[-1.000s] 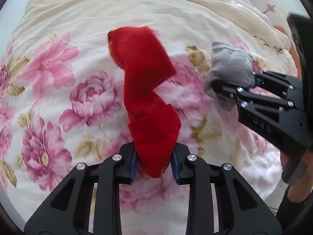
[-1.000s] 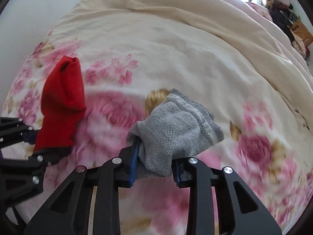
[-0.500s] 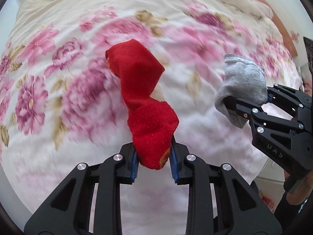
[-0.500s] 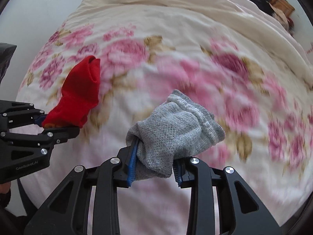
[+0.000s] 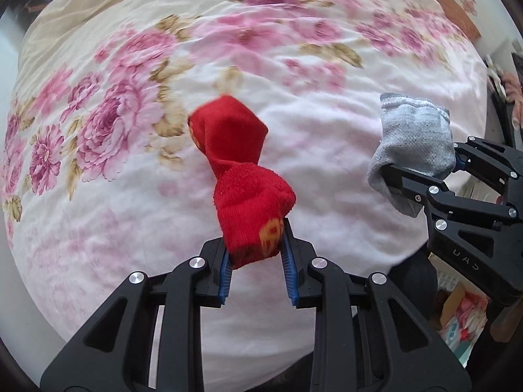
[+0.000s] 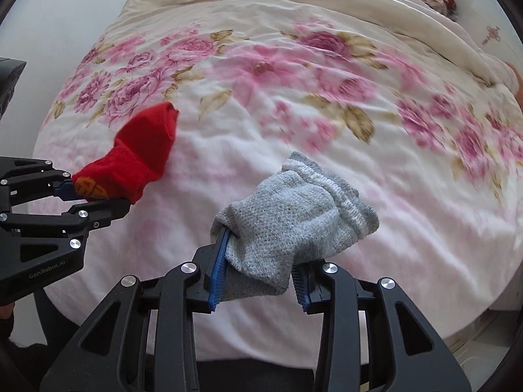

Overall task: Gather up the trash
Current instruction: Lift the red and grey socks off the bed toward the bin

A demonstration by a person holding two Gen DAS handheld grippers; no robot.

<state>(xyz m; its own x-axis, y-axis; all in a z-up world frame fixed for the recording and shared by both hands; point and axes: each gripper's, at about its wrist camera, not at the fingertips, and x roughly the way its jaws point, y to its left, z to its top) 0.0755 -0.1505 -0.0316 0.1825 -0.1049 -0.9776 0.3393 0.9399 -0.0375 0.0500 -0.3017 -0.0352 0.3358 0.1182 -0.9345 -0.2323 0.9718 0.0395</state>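
The left tongs [image 5: 256, 254] are pressed in on a red sock [image 5: 243, 179], pinching its lower end between two blue-ribbed pads [image 5: 225, 266]. The sock stands up out of the grip, twisted at its middle, with its folded upper part leaning away from the camera over the bed [image 5: 130, 196]. A small orange-yellow pattern shows on the sock just where the right pad meets it. In the right wrist view, the same left tongs [image 6: 94, 194] reach in from the left edge, and the red sock [image 6: 137, 156] points up and to the right from them. The right tongs [image 6: 258, 272] are likewise closed on a grey sock [image 6: 294, 222], gripping its bunched lower end between blue pads [image 6: 217, 268]; the sock's white-banded cuff flops to the right, above the grip. In the left wrist view, the right tongs [image 5: 421, 176] come in from the right edge with the grey sock [image 5: 415, 143] rising from their tips. The two socks are held apart from each other, side by side, both lifted clear above the bed. The bed is covered by a cream quilt [image 6: 327, 81] printed with pink peonies and tan leaves; parts of the print are blurred. Both tools point forward over the near edge of the bed.
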